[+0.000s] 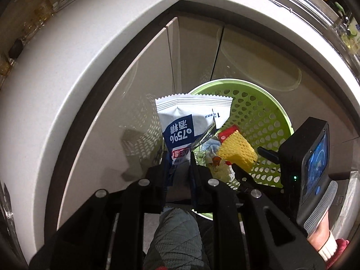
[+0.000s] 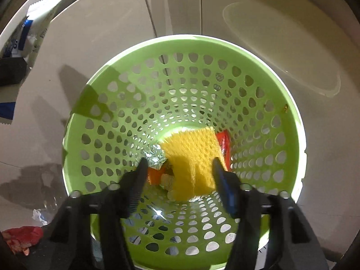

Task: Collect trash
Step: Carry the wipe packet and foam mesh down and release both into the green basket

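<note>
Left claw (image 1: 178, 157): we see it clamped on the bottom edge of a wipes packet (image 1: 191, 121), fingers close together with the foil pinched between them.
Wipes packet: flat, glossy white and navy foil with saw-tooth seals; it stands up from the claw, just over the near-left rim of the bin (image 1: 265, 103).
Right claw (image 2: 178, 168): we see its fingers spread wide apart over the bin's mouth, pressing on nothing.
Foam net (image 2: 191, 157): yellow, soft, honeycomb-textured sleeve, blurred in the right wrist view; it is below and between the open fingers, touching neither that we can see, inside the bin.
Bin: round, pale green plastic, walls pierced all over with rounded holes, smooth solid rim; it stands on the floor against the cabinet doors (image 1: 202, 51).
Trash in the bin: a red wrapper (image 2: 223, 144) beside the net, an orange scrap (image 2: 156, 175), crumpled foil and paper at the bottom.
Counter (image 1: 74, 72): pale stone with a thick rounded edge that meets at an inside corner above the bin.
Cabinet doors: flat, glossy beige, with narrow seams.
Open room: the bin's mouth is wide and mostly clear; bare floor lies to its left.
Floor left of bin: a red crumpled wrapper (image 2: 22, 238) and a clear plastic scrap (image 2: 40, 214).
</note>
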